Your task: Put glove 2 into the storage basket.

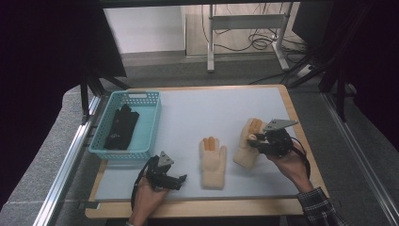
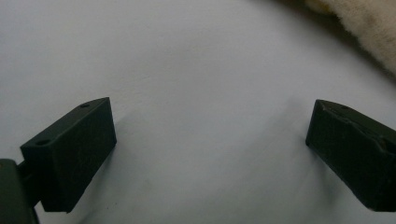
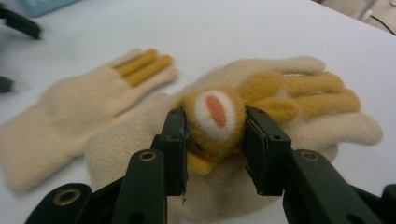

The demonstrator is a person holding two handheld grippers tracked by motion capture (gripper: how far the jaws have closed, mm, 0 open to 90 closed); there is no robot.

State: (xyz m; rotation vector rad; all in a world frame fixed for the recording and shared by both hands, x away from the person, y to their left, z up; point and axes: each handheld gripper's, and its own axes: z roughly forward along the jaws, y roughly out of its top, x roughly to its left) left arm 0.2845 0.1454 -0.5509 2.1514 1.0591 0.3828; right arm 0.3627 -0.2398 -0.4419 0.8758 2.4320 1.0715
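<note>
Judging from how things lie, the work looks like clearing gloves into the blue basket, and it seems partly done: 1 dark glove already lies inside the basket at the left of the bench, while 2 cream gloves are outside it on the white surface. The right hand-held gripper has its jaws clamped on either side of a small fuzzy orange animal head sewn to the right cream glove, pinching it at a middling width; in the right gripper view the pads press into the plush from both sides. Whether the glove has left the bench I cannot tell, though most of it appears to lie on the surface at the right side. The other cream glove lies flat near the middle front, untouched, fingers pointing away from the person. The left hand-held gripper rests low on the bench just to the left of that glove, jaws spread wide with nothing between them, only bare bench and a corner of cream wool at the edge of its own view. What is left, by my reading: carry the held glove across to the basket, release it, then do the same for the middle glove, so about 2 of 3 gloves remain.
</note>
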